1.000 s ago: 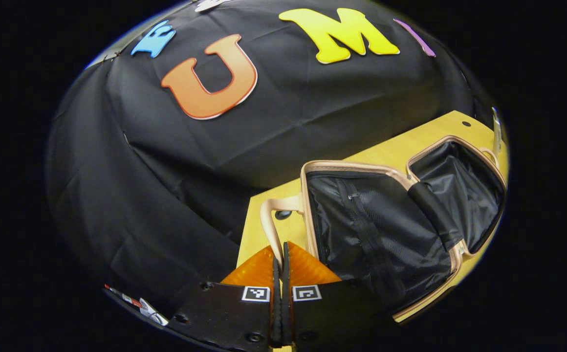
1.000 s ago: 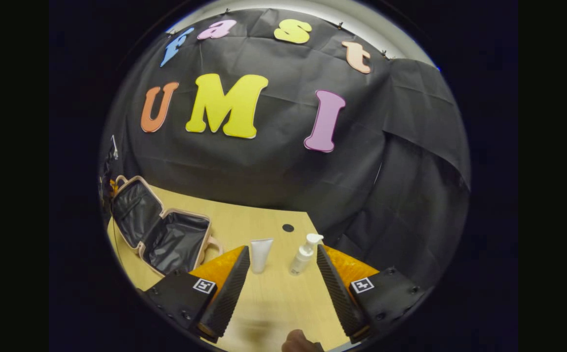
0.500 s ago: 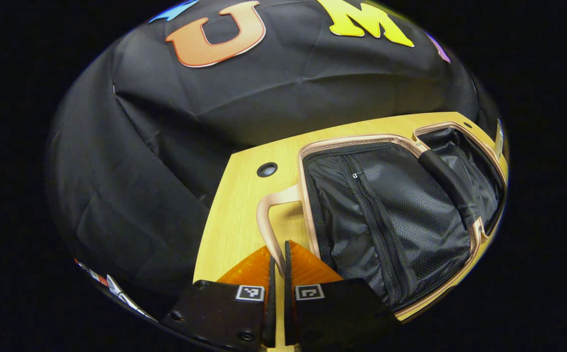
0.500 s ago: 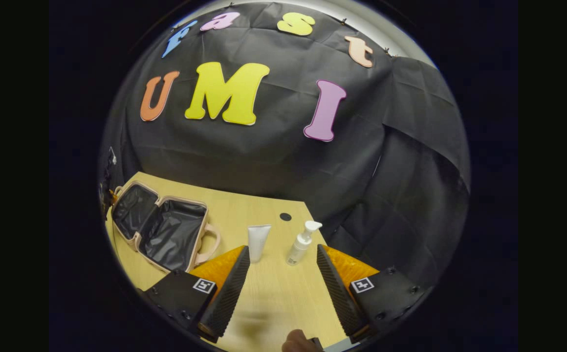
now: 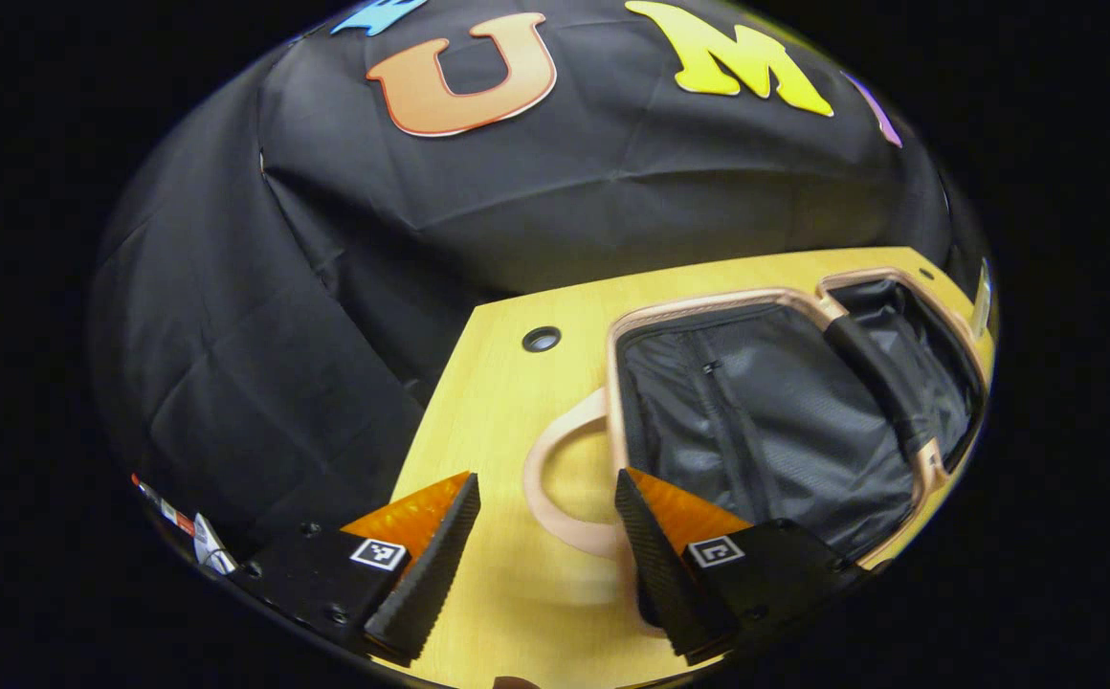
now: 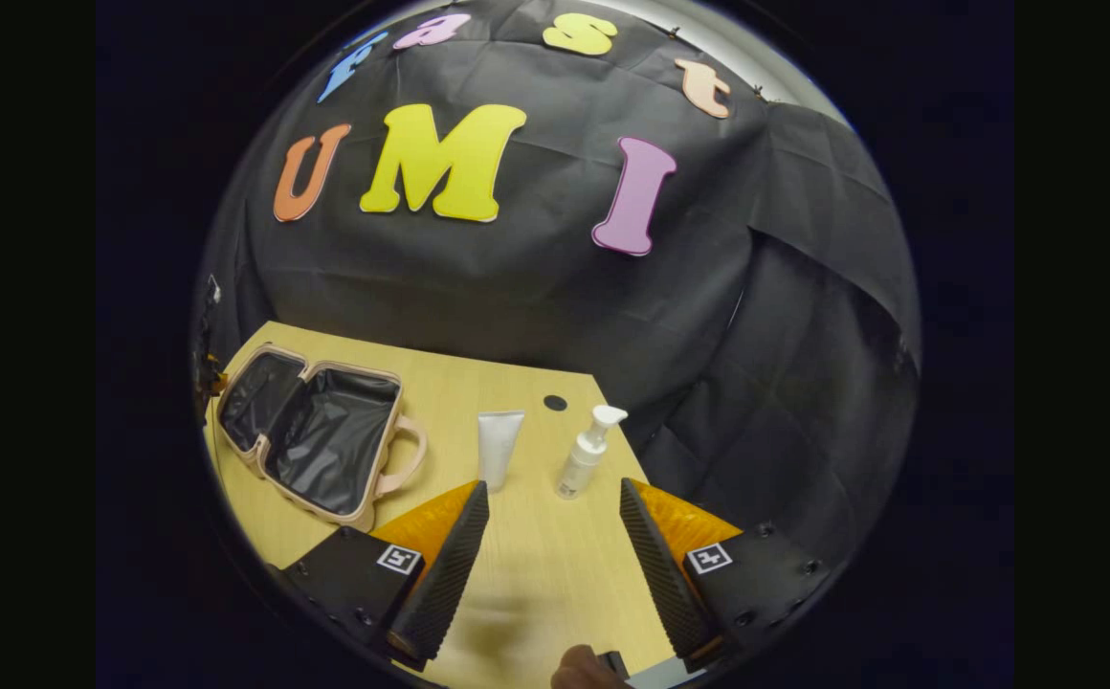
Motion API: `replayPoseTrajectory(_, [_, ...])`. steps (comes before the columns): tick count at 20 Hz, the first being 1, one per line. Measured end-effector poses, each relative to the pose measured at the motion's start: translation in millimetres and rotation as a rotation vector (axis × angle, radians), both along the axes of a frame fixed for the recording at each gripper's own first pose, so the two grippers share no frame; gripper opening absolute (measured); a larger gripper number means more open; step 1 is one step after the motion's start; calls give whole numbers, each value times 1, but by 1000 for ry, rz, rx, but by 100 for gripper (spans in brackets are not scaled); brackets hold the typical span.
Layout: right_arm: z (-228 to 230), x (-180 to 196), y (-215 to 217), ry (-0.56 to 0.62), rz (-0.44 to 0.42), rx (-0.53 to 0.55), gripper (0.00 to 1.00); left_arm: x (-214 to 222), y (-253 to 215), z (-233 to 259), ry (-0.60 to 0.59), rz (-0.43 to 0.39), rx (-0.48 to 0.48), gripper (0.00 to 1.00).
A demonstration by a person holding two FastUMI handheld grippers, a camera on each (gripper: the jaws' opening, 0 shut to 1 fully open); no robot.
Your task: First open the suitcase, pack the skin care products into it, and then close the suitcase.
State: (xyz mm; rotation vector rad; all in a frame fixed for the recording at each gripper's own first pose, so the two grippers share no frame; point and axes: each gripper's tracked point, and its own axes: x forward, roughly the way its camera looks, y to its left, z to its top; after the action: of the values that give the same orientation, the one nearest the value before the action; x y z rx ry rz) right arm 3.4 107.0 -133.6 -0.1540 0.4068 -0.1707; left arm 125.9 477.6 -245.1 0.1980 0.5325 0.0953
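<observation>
left gripper (image 5: 543,565): black screwed housings, square coded marker on each, ribbed wedge fingers
right gripper (image 6: 553,565): same build
person: bit of hand (image 6: 582,673), possibly a fingertip, near edge

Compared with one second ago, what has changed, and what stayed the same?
The left gripper let go of the pink suitcase's curved handle: its jaws, then shut on it, are now open. The open pink suitcase with black lining now lies flat. The white tube, white pump bottle and open right gripper stayed.
</observation>
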Motion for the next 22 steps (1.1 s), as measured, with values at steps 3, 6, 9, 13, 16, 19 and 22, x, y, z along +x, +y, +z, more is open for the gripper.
replayPoseTrajectory(3, [-2,-1,-7,-6,-5,14,82,-11,-47,11,2,-54,-40,99])
replayPoseTrajectory(6, [2,-2,-19,-33,-7,21,82,-21,-100,22,2,-114,-59,99])
replayPoseTrajectory(9, [0,-5,-36,-43,-2,18,82,-31,-166,32,1,-184,-118,99])
replayPoseTrajectory(13, [-8,-11,-68,-34,-7,35,82,-33,-255,38,19,-284,-125,99])
replayPoseTrajectory(16, [-11,-15,-96,-21,-9,23,82,-31,-327,48,28,-367,-132,99])
replayPoseTrajectory(19, [-13,-16,-126,-17,-20,18,82,-27,-396,53,26,-464,-146,99])
replayPoseTrajectory(22, [-20,-19,-155,-11,-62,31,82,-27,-461,45,51,-547,-144,99])
